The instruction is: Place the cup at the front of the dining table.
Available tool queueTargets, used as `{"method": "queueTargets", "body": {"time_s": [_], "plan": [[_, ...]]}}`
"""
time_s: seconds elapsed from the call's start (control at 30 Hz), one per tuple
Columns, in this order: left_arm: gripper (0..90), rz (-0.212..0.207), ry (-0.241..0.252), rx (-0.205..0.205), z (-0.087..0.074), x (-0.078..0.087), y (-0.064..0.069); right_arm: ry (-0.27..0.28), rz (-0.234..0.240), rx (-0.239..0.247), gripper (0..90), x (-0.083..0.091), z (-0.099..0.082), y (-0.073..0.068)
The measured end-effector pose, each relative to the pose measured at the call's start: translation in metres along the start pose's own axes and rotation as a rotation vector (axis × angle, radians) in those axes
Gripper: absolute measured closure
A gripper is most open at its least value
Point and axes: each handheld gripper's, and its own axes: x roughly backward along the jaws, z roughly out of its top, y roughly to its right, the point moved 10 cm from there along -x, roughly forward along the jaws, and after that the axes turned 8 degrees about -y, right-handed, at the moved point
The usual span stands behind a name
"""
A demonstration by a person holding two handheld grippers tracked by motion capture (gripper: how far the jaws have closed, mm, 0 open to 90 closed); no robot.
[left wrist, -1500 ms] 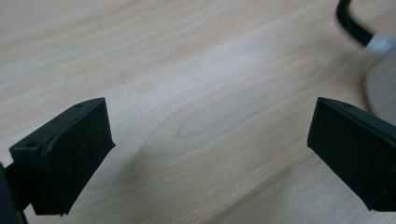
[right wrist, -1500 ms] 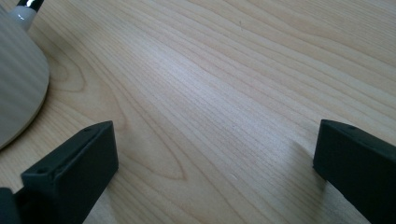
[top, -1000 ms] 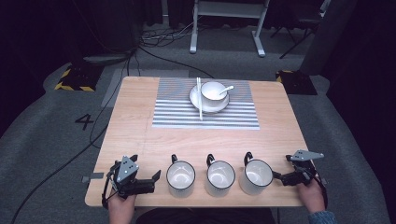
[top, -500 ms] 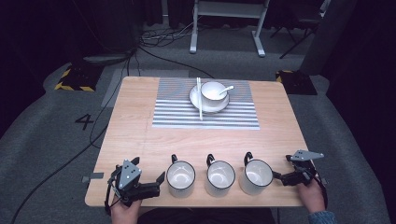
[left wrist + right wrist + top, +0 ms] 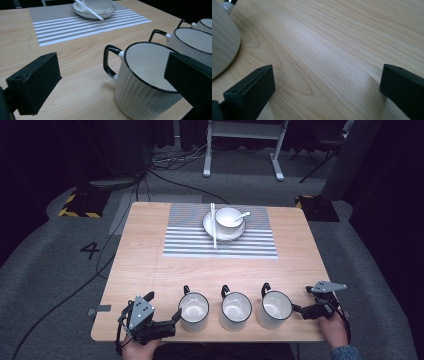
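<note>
Three white ribbed mugs with black rims and black loop handles stand in a row along the near edge of the tabletop (image 5: 150,255). The left mug (image 5: 193,310) is the item in hand: the left hand-held gripper (image 5: 176,316) sits just beside its near-left wall, jaws wide apart; in the left gripper view the mug (image 5: 147,82) lies between the two black jaws, nearer the right one. Contact cannot be confirmed. The right hand-held gripper (image 5: 300,312) rests just beside the right mug (image 5: 274,308), jaws likewise apart, with bare wood between them in its own view. The middle mug (image 5: 235,309) stands between the two, near but apart from each.

Assessment of handling: the left mug appears to be enamel or glazed ware, rigid and empty, so likely light to moderate in weight. The glossy surface suggests a slippery hold; the vertical ribbing may give the pads some purchase. It would chip if knocked against its neighbour.

Recommended hold: across the rim and wall on the side away from the middle mug, one jaw inside and one outside, or on the black handle (image 5: 110,61), which points away from the person. A handle grip risks the mug swinging.

Farther off, a bowl (image 5: 229,218) on a saucer (image 5: 210,227), with a white spoon and chopsticks (image 5: 213,225), rests on a striped placemat (image 5: 185,240).
</note>
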Motion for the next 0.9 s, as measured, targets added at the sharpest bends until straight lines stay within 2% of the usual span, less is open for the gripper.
{"method": "queueTargets", "body": {"time_s": [0.13, 0.27, 0.4, 0.67, 0.9], "plan": [[5.1, -0.041, 0.000, -0.039, 0.000, -0.002, 0.014, 0.000, 0.000, 0.000, 0.1, 0.000, 0.000, 0.000], [2.1, -0.084, -0.006, -0.057, 0.000, -0.006, 0.028, 0.000, 0.000, 0.000, 0.1, 0.000, 0.000, 0.000], [0.1, -0.120, -0.010, -0.056, -0.002, -0.012, 0.040, 0.001, 0.001, 0.004, 0.1, 0.000, 0.000, 0.000], [0.0, -0.163, -0.019, -0.061, -0.006, -0.020, 0.054, 0.000, 0.002, 0.004, 0.1, 0.000, 0.000, 0.000], [0.0, -0.146, -0.029, -0.056, -0.012, -0.029, 0.055, 0.000, 0.001, 0.004, 0.1, 0.000, 0.000, 0.000]]}}
